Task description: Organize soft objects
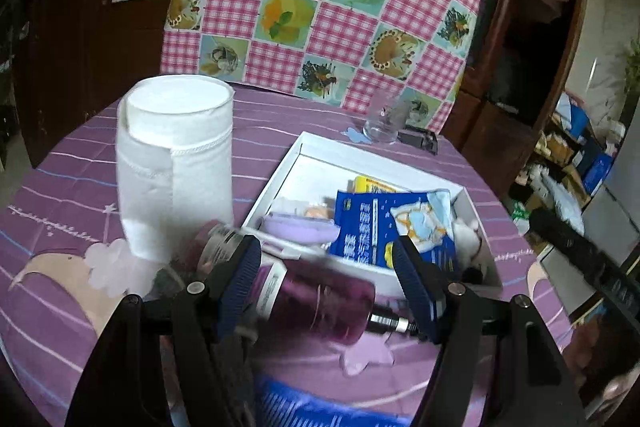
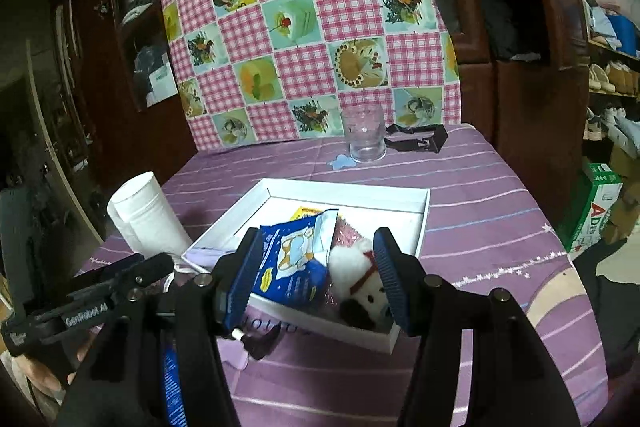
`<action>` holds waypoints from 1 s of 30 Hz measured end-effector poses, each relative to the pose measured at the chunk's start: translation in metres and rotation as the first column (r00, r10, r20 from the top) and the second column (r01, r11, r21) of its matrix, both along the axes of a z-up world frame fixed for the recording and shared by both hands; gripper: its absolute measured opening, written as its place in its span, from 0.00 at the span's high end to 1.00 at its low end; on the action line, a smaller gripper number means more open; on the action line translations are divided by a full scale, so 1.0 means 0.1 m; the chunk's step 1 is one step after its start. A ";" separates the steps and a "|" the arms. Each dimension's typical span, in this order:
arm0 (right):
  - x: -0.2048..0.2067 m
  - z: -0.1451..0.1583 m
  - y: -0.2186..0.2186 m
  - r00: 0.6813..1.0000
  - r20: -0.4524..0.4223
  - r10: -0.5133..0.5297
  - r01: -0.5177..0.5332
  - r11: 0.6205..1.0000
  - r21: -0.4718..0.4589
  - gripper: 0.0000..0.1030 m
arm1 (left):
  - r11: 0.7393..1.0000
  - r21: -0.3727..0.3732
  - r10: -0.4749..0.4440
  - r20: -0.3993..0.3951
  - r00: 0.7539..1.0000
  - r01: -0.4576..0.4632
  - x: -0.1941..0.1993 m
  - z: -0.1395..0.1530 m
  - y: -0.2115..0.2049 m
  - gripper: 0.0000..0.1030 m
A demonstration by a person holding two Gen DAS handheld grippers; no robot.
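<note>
Nearest the left wrist camera, the left gripper held its fingers apart on either side of a purple bottle lying sideways on the purple striped cloth; whether the pads touched it could not be told. Beside it stood a white paper roll, upright. Beyond lay a white tray holding a blue tissue pack, a yellow packet and a white plush toy. The right gripper hovered above the tray's near end, fingers spread and empty. A clear glass stood well apart, near a checked cloth.
</note>
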State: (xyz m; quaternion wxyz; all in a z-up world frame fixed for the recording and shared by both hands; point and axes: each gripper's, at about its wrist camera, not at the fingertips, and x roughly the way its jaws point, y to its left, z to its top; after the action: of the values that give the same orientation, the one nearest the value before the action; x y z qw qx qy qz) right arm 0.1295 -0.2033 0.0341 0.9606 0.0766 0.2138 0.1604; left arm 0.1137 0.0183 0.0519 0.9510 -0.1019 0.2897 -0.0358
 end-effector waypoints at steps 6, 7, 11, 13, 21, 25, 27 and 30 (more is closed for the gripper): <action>-0.04 -0.15 0.03 0.997 -0.052 0.062 -0.061 0.998 0.017 0.43 | 0.996 0.086 -0.017 0.025 1.000 0.014 -0.31 -0.03 -0.05 0.33; -0.06 -0.20 0.05 0.997 -0.047 0.064 -0.064 0.998 0.006 0.43 | 0.996 0.090 -0.022 0.031 0.999 0.019 -0.37 -0.05 -0.05 0.33; -0.14 -0.33 0.17 0.988 -0.001 0.156 -0.156 0.988 -0.015 0.43 | 0.995 0.099 -0.023 0.048 0.999 0.018 -0.51 -0.16 -0.04 0.33; -0.16 -0.35 0.24 0.977 0.003 0.212 -0.212 0.977 -0.033 0.43 | 0.995 0.103 -0.025 0.053 0.998 0.020 -0.54 -0.23 -0.03 0.33; -0.15 -0.39 0.39 0.954 -0.069 0.290 -0.294 0.955 -0.042 0.43 | 0.995 0.100 -0.007 0.030 1.000 0.004 -0.57 -0.28 0.01 0.33; -0.13 -0.40 0.36 0.977 -0.088 0.195 -0.201 0.977 -0.069 0.43 | 0.996 0.085 -0.010 0.026 1.000 0.008 -0.58 -0.27 0.04 0.33; -0.11 -0.42 0.37 0.986 -0.086 0.145 -0.156 0.980 -0.127 0.43 | 0.996 0.086 -0.001 0.017 1.000 0.000 -0.57 -0.29 0.04 0.33; -0.13 -0.44 0.41 0.985 -0.076 0.152 -0.163 0.974 -0.158 0.43 | 0.996 0.084 0.006 0.007 1.000 -0.006 -0.56 -0.30 0.06 0.33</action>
State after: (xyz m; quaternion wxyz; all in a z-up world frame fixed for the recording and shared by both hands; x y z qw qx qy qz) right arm 0.1164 -0.1625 -0.0099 0.9406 -0.0147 0.2619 0.2155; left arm 0.0579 0.0239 0.0217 0.9555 -0.0627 0.2876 -0.0212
